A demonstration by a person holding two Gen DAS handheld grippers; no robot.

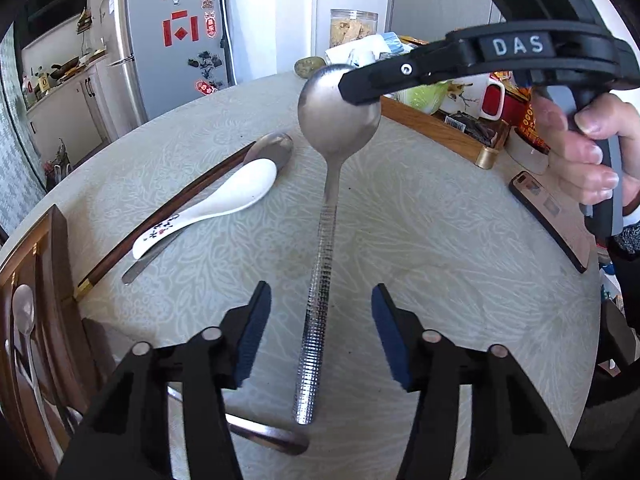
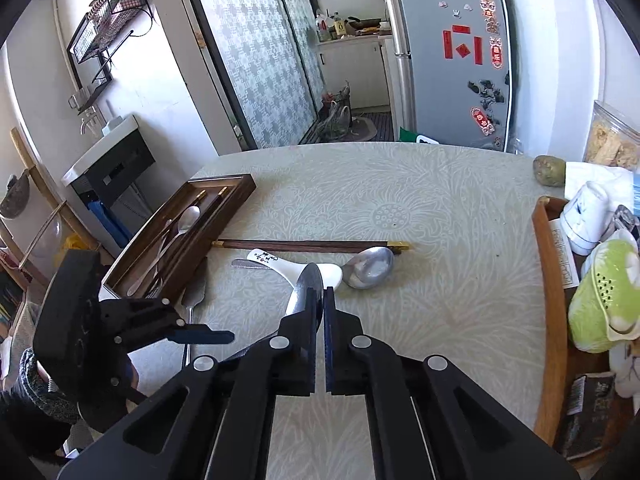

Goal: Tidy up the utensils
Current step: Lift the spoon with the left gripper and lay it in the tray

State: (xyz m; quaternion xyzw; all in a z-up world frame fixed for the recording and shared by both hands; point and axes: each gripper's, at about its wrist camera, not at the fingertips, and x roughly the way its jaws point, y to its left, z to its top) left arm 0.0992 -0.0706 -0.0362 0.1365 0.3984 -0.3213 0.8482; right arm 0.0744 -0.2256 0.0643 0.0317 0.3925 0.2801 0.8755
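A long metal spoon (image 1: 334,184) with a textured handle hangs tilted over the round table (image 1: 440,280). My right gripper (image 1: 360,90) comes in from the upper right and is shut on its bowl (image 2: 306,286); in the right wrist view its pads (image 2: 308,320) pinch the bowl's edge. My left gripper (image 1: 320,334) is open, its blue pads (image 1: 254,332) on either side of the handle and clear of it. It also shows at the left as the left gripper (image 2: 204,336). The wooden utensil box (image 2: 236,190) at the table's left edge holds a spoon and chopsticks.
On the table lie a white ceramic spoon (image 1: 224,200), a second metal spoon (image 2: 370,268), dark chopsticks (image 2: 304,245) and a fork (image 2: 195,292) by the box. A wooden tray (image 2: 554,300) with cups and a green strainer (image 2: 600,292) fills the right side. A phone (image 1: 552,216) lies nearby.
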